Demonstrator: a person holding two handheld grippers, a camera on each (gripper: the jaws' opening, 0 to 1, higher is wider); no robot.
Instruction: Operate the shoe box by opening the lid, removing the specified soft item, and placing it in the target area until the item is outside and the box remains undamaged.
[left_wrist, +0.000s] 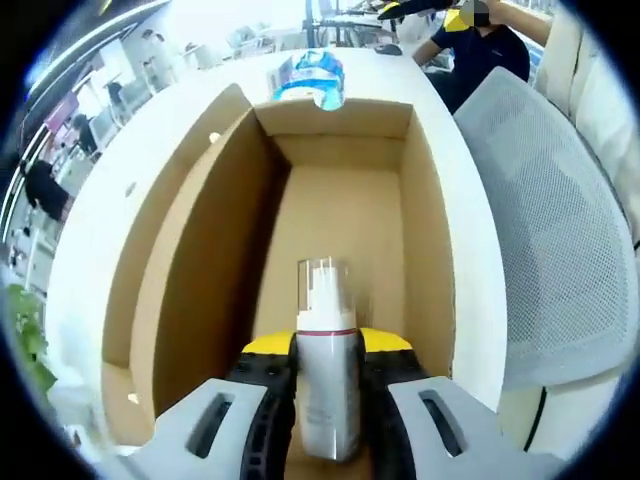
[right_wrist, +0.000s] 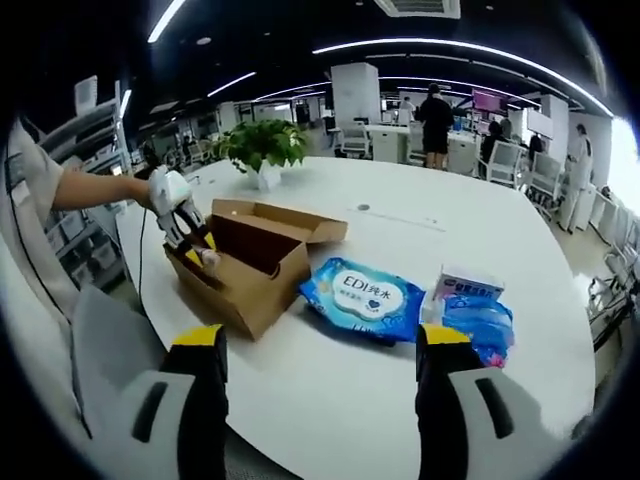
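Observation:
An open brown cardboard shoe box (left_wrist: 215, 250) lies on a white table, its lid flap (right_wrist: 300, 222) folded back. My left gripper (left_wrist: 327, 345) is shut on a white bottle with a clear cap (left_wrist: 325, 385), held upright over the near end of the box's bare inside. In the right gripper view the same left gripper (right_wrist: 182, 228), held by a person's hand, sits at the left end of the box (right_wrist: 255, 275). My right gripper (right_wrist: 320, 345) stands open above the table's near edge, with nothing between its fingers, well apart from the box.
A blue wipes pack (right_wrist: 365, 295) lies right of the box, also beyond its far end (left_wrist: 310, 80). A second blue pack with a small white carton (right_wrist: 470, 305) lies further right. A potted plant (right_wrist: 262, 145) stands behind. A grey mesh chair (left_wrist: 560, 230) is beside the table.

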